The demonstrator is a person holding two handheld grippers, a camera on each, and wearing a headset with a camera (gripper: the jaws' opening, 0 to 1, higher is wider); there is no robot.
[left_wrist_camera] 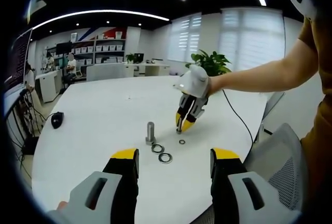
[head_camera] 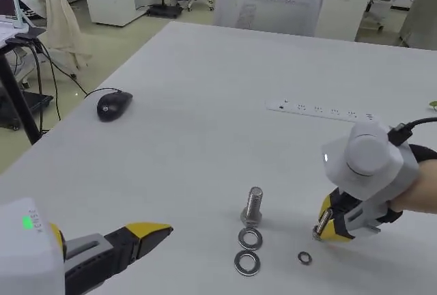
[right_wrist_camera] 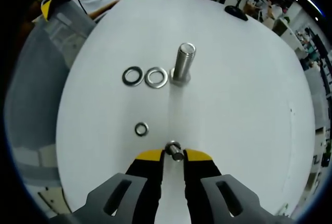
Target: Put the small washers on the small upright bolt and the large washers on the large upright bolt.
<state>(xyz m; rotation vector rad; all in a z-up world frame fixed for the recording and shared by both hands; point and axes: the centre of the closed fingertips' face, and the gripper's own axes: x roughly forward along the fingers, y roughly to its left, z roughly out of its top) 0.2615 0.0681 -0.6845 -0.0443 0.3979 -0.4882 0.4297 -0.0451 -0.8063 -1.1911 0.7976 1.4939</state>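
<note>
The large bolt (head_camera: 253, 205) (left_wrist_camera: 150, 133) (right_wrist_camera: 182, 64) stands upright on the white table (head_camera: 205, 104). Two large washers (head_camera: 250, 238) (head_camera: 246, 263) lie flat just in front of it, also seen as large washers (right_wrist_camera: 156, 77) (right_wrist_camera: 133, 75). One small washer (head_camera: 304, 258) (left_wrist_camera: 182, 142) (right_wrist_camera: 141, 128) lies to their right. My right gripper (head_camera: 326, 229) (left_wrist_camera: 182, 124) (right_wrist_camera: 174, 156) is shut on the small bolt (head_camera: 319, 225) (right_wrist_camera: 174, 150), holding it upright close to the table beside the small washer. My left gripper (head_camera: 151, 235) (left_wrist_camera: 174, 168) hovers open near the front left, nothing between its jaws.
A black mouse (head_camera: 114, 105) with its cable lies at the left of the table. A white power strip (head_camera: 319, 110) lies further back on the right. A grey chair (head_camera: 266, 8) stands behind the far edge.
</note>
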